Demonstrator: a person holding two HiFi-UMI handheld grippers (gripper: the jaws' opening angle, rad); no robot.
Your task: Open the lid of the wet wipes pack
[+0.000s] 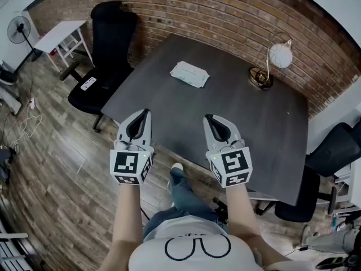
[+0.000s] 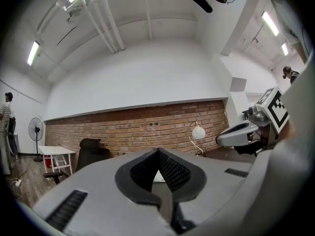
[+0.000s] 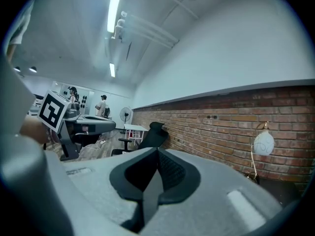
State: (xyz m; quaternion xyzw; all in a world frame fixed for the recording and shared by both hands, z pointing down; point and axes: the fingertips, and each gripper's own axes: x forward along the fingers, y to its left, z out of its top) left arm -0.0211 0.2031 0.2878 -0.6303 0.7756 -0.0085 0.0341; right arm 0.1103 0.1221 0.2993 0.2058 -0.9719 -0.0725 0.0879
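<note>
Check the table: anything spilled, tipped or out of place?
Nothing stands out. The wet wipes pack lies flat on the dark table, slightly skewed to its edges. The lamp stands upright near the far right corner. No spill or damage is visible.

The wet wipes pack (image 1: 189, 74) lies toward the far side of the tabletop (image 1: 237, 123). The lamp (image 1: 271, 66) stands to its right, before the brick wall (image 1: 225, 10). An office chair (image 1: 104, 55) stands left of the tabletop. The left gripper (image 1: 144, 113) and right gripper (image 1: 208, 117) are side by side at the near edge, well apart from the pack.
</note>
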